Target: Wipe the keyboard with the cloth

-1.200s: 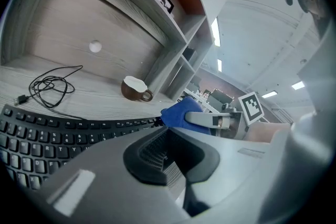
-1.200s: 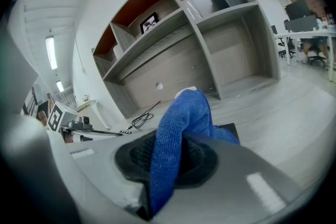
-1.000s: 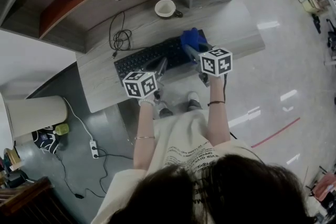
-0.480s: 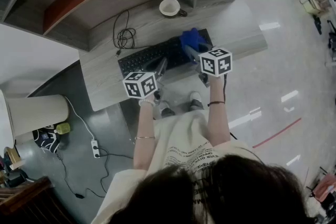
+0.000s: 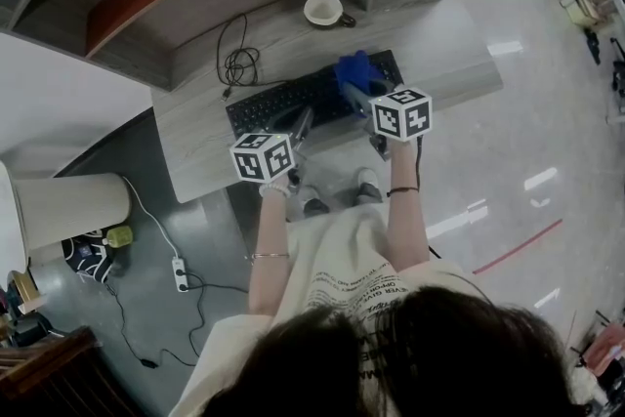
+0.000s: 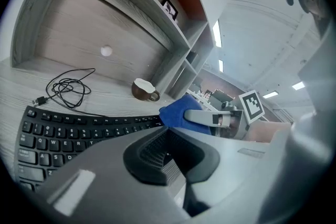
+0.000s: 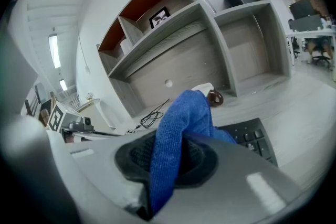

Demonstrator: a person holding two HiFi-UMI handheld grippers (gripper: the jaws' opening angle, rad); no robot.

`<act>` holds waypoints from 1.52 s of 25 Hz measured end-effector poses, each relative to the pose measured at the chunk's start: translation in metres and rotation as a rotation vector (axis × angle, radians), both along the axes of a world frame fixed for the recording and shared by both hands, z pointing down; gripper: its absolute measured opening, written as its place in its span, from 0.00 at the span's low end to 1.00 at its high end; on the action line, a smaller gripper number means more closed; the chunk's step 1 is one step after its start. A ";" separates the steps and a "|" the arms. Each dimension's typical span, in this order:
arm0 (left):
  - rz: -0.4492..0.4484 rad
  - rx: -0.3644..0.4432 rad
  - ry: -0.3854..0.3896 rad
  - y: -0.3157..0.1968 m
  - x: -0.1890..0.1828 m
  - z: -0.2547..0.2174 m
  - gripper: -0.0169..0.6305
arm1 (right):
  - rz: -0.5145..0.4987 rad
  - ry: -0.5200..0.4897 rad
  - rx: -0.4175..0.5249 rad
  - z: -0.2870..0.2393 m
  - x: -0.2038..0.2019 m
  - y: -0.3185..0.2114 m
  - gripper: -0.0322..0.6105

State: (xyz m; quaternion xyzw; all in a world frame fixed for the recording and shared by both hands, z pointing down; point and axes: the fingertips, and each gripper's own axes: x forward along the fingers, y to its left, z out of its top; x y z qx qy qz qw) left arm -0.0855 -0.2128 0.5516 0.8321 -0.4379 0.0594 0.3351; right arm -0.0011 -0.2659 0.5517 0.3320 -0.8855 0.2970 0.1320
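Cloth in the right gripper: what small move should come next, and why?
Probably draw the right gripper leftward along the keyboard. It is shut on the blue cloth at the keyboard's right end, while the keys to the left lie uncovered. The left gripper, shut and empty, sits near the front edge.

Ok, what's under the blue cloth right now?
The right end of the black keyboard, on the desk. Keys show beside the blue cloth, which the right gripper clamps; those directly beneath it are covered, and whether the cloth touches them cannot be told.
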 end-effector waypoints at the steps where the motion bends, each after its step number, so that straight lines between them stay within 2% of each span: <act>1: -0.001 0.000 -0.001 0.000 -0.002 0.000 0.02 | -0.002 0.000 0.000 0.000 -0.002 0.000 0.13; 38: -0.032 -0.006 -0.019 0.025 -0.062 0.003 0.02 | -0.016 -0.024 0.001 0.002 -0.059 0.023 0.13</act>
